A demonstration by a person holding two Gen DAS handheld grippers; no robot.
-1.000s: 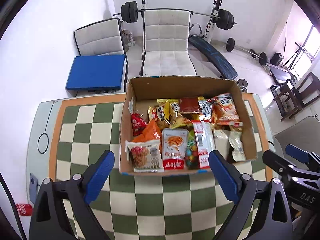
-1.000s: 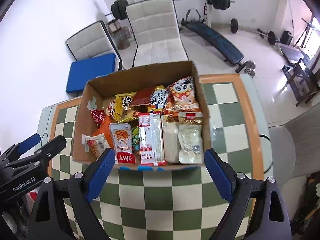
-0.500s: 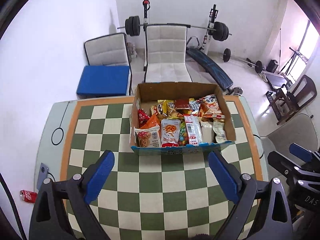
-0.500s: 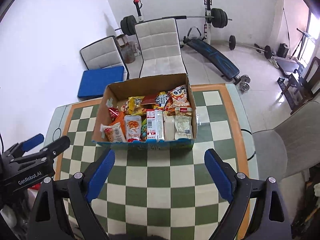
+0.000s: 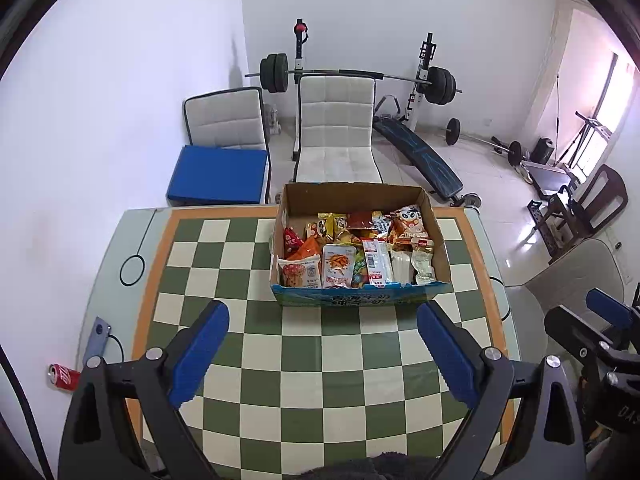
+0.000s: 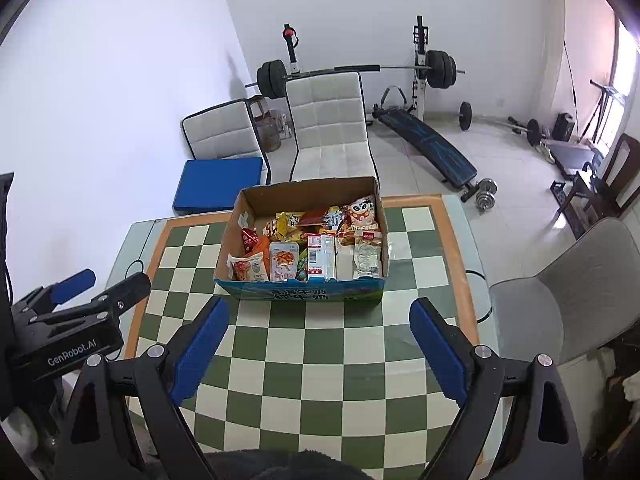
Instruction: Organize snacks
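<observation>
Both my grippers are up over the near side of the desk [image 5: 248, 364], well back from the work. Left gripper [image 5: 322, 352]: fingers spread wide, nothing between them, only checkered desk top in the gap. Right gripper [image 6: 318, 344]: same, fingers released and wide apart, empty. From the right wrist view my left gripper sits off to the left at about the same height, pointing across toward the desk edge. Cardboard box [image 5: 438, 236] stands on the far half of the desk, right of centre in the left wrist view, far wall near the desk's far edge, blue printed front panel facing me. It's packed with snacks [image 5: 356, 252]: front row has a white pouch with a red picture [image 5: 300, 273] at the left corner, an orange-picture pouch [image 5: 338, 265] next to it, a white pack with red label and barcode [image 5: 376, 262], then pale clear-wrapped packs [image 5: 423, 266] toward the right wall. Behind them an orange bag [image 5: 309, 249], a small red packet [image 5: 292, 239], yellow packs, and a panda-face bag [image 5: 410, 222] at the back right. Everything is inside the box; I can't read the labels. Off the desk: two white padded chairs [image 5: 338, 128], a blue cushion [image 5: 218, 175] on the left one, a barbell rack [image 5: 360, 78] by the wall, a red can [image 5: 63, 375] on the floor at left.
</observation>
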